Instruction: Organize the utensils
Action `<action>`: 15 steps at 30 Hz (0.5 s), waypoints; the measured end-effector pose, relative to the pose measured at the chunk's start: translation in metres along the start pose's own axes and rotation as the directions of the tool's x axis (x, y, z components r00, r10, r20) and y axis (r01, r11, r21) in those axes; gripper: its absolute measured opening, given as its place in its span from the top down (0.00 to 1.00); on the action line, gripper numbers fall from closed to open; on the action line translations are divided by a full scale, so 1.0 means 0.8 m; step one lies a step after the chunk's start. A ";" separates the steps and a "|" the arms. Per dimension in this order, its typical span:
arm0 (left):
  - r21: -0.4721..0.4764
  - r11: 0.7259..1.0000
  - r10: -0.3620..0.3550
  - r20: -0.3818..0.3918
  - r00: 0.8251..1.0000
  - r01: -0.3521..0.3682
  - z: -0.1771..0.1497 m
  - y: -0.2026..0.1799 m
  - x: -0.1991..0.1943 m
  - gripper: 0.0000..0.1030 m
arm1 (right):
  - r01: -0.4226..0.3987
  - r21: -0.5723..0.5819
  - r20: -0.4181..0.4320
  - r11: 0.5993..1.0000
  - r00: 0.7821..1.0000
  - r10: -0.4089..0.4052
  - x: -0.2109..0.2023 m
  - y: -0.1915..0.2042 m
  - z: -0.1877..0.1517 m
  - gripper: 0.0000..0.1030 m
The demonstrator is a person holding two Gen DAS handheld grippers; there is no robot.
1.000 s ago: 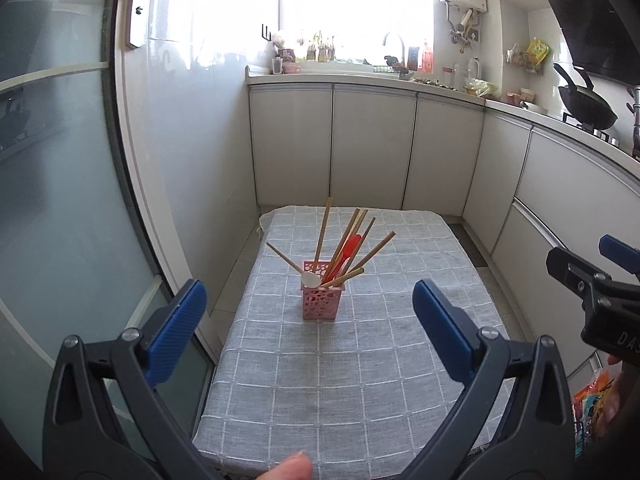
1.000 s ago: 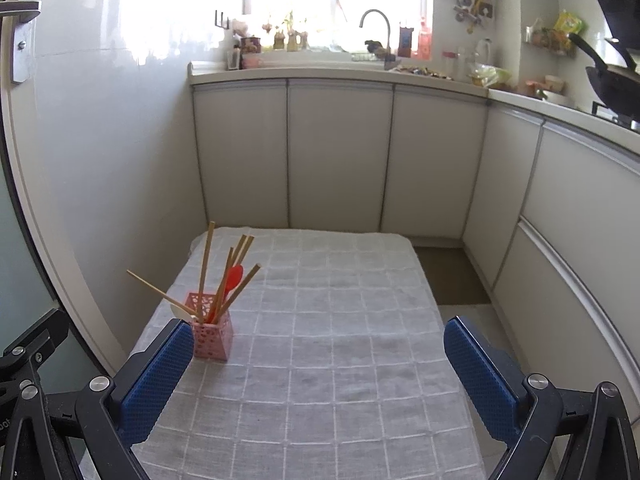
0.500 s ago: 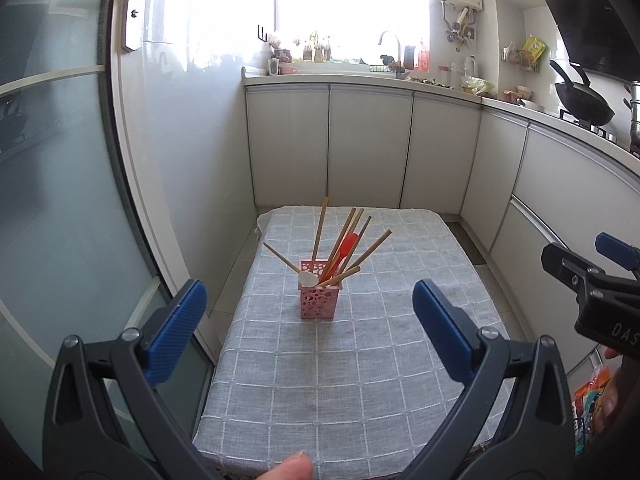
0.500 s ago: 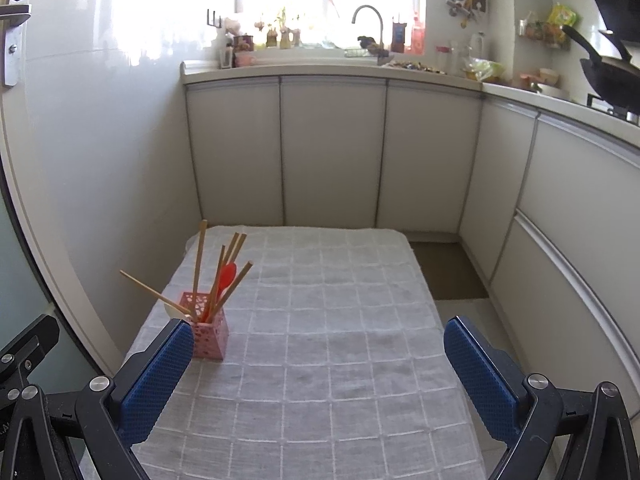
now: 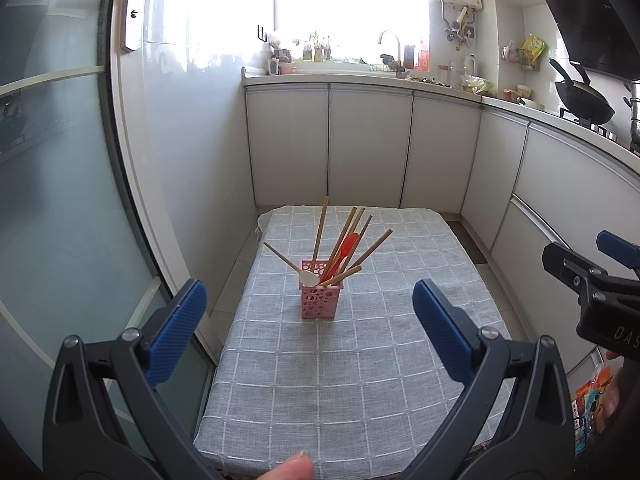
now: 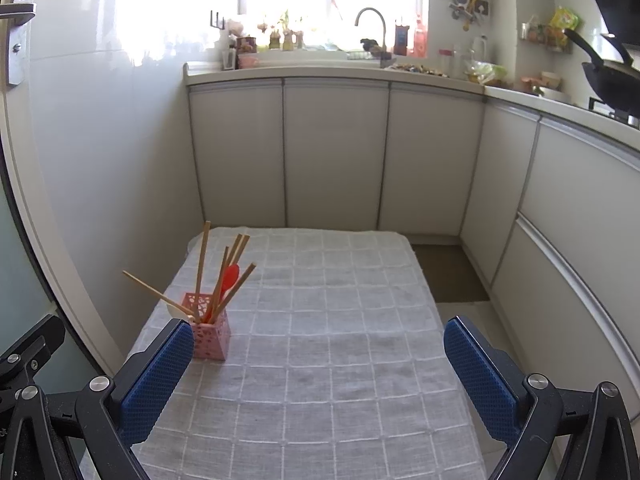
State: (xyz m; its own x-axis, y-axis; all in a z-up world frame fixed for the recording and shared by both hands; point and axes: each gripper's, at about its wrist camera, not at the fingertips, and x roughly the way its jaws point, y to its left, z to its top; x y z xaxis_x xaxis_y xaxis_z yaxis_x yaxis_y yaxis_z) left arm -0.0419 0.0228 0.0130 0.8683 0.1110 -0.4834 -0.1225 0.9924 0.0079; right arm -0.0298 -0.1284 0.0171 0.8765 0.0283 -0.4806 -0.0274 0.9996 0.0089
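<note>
Pink perforated holder point(image 5: 320, 295) is sitting upright on the grey checked tablecloth point(image 5: 360, 380), a bit left of the middle of the table and toward the far half. It's holding a fan of wooden chopsticks point(image 5: 320, 232) leaning out in different directions, plus a red spoon point(image 5: 347, 245) and a white spoon point(image 5: 309, 278) whose bowl is poking over the near rim. From the right wrist camera the same holder point(image 6: 210, 336) is showing up just past the left blue pad, chopsticks point(image 6: 202, 264) sticking up and the red spoon point(image 6: 229, 276) among them.

Left gripper point(image 5: 310, 330) is hovering over the near end of the table with its jaws spread wide and nothing between them; a fingertip is peeking in at the bottom edge. Right gripper point(image 6: 319, 378) is doing the same thing, jaws wide apart, nothing gripped, well short of the holder. You can also catch the right gripper off to the side in the left view.

Compared to a second ago, both cameras are pulling back a little: the holder is looking slightly smaller and further off in the left view, and it's sliding a touch lower-left in the right view. Holder and utensils are sitting exactly where they were, and neither claw is changing its opening.

White cabinets point(image 6: 336, 152) and a wok point(image 5: 584, 100) are filling the background.
</note>
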 end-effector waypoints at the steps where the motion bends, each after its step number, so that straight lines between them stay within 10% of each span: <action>1: 0.000 1.000 0.001 0.000 1.000 -0.001 0.000 0.000 0.000 0.01 | 0.000 -0.001 0.000 1.000 1.000 0.000 0.000 0.000 0.000 0.00; 15: -0.005 1.000 0.004 0.004 1.000 -0.003 0.000 0.004 -0.001 0.01 | 0.006 0.007 0.007 1.000 1.000 -0.006 -0.003 -0.001 0.000 0.00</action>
State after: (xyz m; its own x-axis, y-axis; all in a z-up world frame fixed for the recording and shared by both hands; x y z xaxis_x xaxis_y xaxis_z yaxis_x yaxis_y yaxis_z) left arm -0.0430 0.0256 0.0131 0.8699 0.1147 -0.4797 -0.1277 0.9918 0.0056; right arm -0.0317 -0.1293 0.0182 0.8800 0.0227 -0.4744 -0.0193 0.9997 0.0122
